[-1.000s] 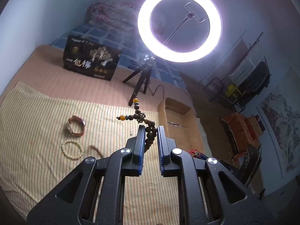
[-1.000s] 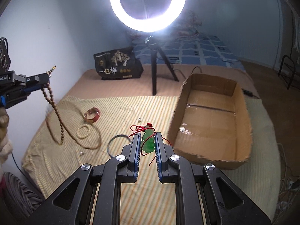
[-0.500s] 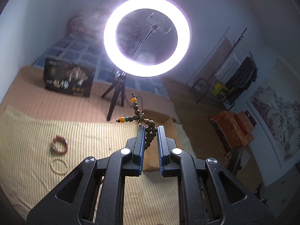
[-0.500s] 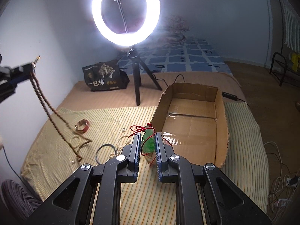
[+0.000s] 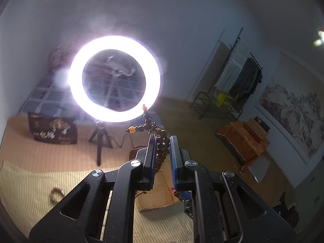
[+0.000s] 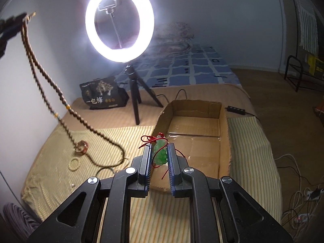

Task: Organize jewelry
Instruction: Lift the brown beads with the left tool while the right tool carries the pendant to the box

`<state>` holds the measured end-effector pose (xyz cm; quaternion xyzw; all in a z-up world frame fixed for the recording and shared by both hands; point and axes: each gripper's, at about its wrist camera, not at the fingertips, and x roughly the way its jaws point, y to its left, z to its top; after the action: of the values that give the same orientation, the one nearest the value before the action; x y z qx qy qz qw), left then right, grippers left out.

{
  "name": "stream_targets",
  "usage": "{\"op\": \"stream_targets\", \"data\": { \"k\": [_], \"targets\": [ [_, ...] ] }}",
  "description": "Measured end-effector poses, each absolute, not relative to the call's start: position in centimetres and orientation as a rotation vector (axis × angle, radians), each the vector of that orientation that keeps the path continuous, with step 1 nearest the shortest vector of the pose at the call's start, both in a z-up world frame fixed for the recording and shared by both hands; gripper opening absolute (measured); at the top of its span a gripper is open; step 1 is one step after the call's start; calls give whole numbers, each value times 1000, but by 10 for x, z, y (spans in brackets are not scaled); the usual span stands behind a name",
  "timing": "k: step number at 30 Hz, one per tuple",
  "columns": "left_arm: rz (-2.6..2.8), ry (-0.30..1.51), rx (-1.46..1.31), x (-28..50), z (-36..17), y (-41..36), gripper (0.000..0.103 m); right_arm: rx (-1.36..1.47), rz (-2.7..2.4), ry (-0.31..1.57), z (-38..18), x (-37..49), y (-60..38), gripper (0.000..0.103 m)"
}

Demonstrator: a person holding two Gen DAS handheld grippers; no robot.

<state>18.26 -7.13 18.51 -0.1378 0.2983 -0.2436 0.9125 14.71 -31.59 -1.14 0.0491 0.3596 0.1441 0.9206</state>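
While both grippers were raised above the bed, the items stood thus:
Left gripper: fingers clenched on a brown bead string; its long loop hung down to the striped cloth.
Right gripper: fingers clamped on a green pendant with red cord, at the near wall of the cardboard box.
On cloth: red bangle, pale bracelet, dark ring.
Behind: ring light, black bag.

Both the left gripper and the right gripper have speckled matte-black frames with triangular cutouts, round silver screws, and blue-edged fingers.
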Motion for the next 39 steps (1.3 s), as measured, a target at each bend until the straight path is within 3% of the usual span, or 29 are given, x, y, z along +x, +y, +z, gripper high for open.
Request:
{"op": "stream_targets", "data": {
  "k": [10,22,39],
  "targets": [
    [-560,625,-238,210,190,-133,11,110,246,746,-14,166,-338,13],
    [-559,678,-247,243,156,-161,11,102,194,788,-28,180,-353,13],
    [-464,851,-96,272,29,-198,11,118,161,876,-57,193,-360,13]
  ]
}}
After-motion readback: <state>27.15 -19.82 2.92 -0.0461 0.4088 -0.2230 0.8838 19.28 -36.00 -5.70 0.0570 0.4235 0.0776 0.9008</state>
